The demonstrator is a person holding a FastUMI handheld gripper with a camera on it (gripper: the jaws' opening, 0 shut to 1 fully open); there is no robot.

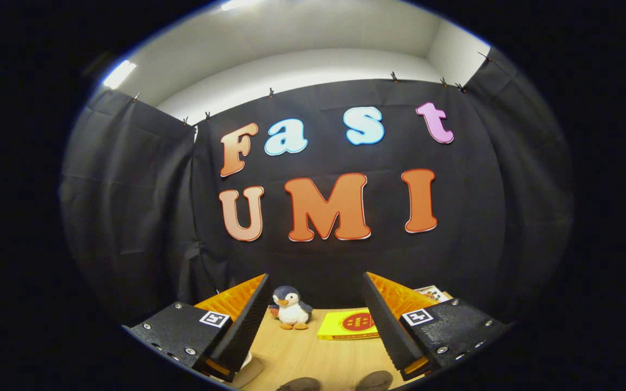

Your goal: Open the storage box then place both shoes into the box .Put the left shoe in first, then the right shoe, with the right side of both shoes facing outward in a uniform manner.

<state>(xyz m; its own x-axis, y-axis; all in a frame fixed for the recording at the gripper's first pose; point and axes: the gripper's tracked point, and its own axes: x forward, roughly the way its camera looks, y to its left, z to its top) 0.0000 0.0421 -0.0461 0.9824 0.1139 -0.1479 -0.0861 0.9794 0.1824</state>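
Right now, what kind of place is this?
It looks like a small recording booth, not a real room. Black cloth is clipped up as walls, and a wooden table holds a toy penguin and a yellow box. The claw hangs open above the table.

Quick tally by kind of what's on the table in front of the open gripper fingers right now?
Shoe toes: 2, nearest, between the open gripper fingers
Penguin plush toy: 1
Yellow box: 1
Printed card: 1, partly hidden
Total: 5
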